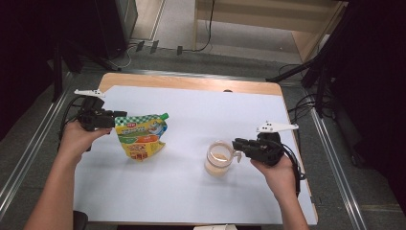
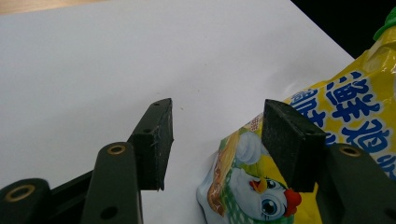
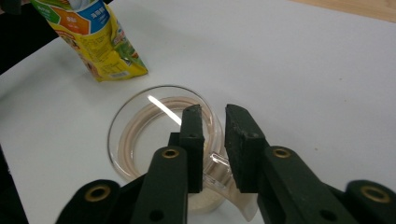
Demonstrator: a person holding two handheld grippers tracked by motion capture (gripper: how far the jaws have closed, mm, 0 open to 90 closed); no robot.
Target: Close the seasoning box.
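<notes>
A yellow and green spouted pouch (image 1: 141, 136) stands tilted at the left of the white table sheet (image 1: 191, 105). My left gripper (image 1: 117, 116) is at its upper left corner. In the left gripper view the pouch (image 2: 355, 107) lies under the right jaw, and the left gripper (image 2: 218, 108) is open with the pouch's edge partly in the gap. A clear glass mug (image 1: 216, 160) holding a little pale powder stands right of centre. My right gripper (image 1: 238, 143) is at its handle. In the right gripper view the right gripper (image 3: 212, 112) is closed on the mug (image 3: 140, 135) handle, with the pouch (image 3: 100, 42) behind.
The wooden table edge (image 1: 191, 82) shows past the white sheet at the back. Metal rails (image 1: 28, 143) run along both sides of the table. Cables and black stands (image 1: 297, 72) lie on the floor beyond it.
</notes>
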